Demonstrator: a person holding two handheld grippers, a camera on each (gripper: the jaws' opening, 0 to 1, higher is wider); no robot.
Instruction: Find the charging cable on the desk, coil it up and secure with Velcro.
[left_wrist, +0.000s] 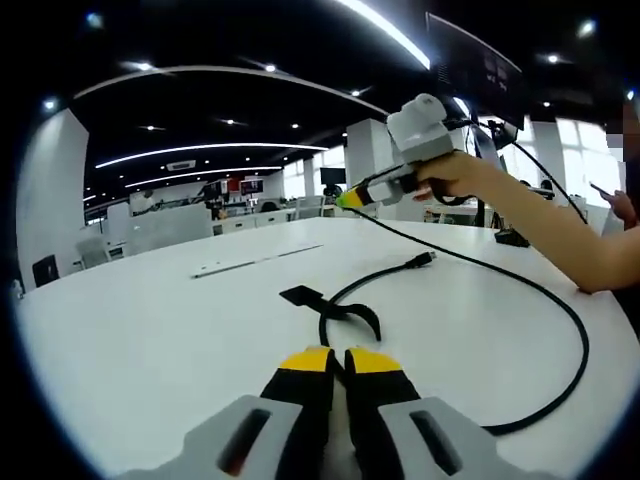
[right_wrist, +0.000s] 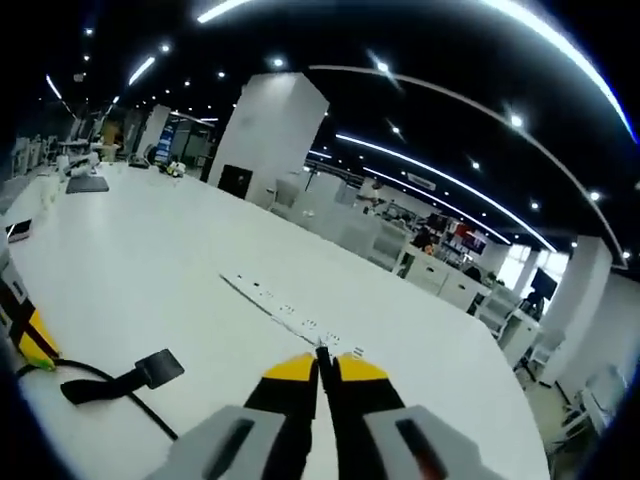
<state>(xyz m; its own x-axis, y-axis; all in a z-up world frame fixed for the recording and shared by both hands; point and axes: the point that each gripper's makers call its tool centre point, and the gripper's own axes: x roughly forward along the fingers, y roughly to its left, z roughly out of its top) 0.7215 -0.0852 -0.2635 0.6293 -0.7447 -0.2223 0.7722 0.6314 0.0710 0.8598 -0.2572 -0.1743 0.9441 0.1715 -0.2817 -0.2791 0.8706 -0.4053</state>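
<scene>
A black charging cable (left_wrist: 581, 335) lies in a wide loop on the white desk (left_wrist: 150, 330), its plug end (left_wrist: 424, 261) resting free near the middle. A black Velcro strap (left_wrist: 352, 311) sits on the cable just ahead of my left gripper (left_wrist: 340, 362), whose jaws are shut with the cable running into them. My right gripper (left_wrist: 350, 200), held in a hand above the desk, is shut on the cable's other stretch. In the right gripper view, the right gripper (right_wrist: 322, 370) pinches a thin black piece, and the left gripper (right_wrist: 35, 345), cable (right_wrist: 150, 415) and strap (right_wrist: 130, 380) lie at lower left.
A recessed power strip (left_wrist: 255, 260) (right_wrist: 290, 315) runs across the desk. A monitor (left_wrist: 475, 70) on a stand rises at the far right, behind the person's forearm (left_wrist: 545, 225). Small items (right_wrist: 85, 183) sit at the desk's far end. Rows of office desks stretch beyond.
</scene>
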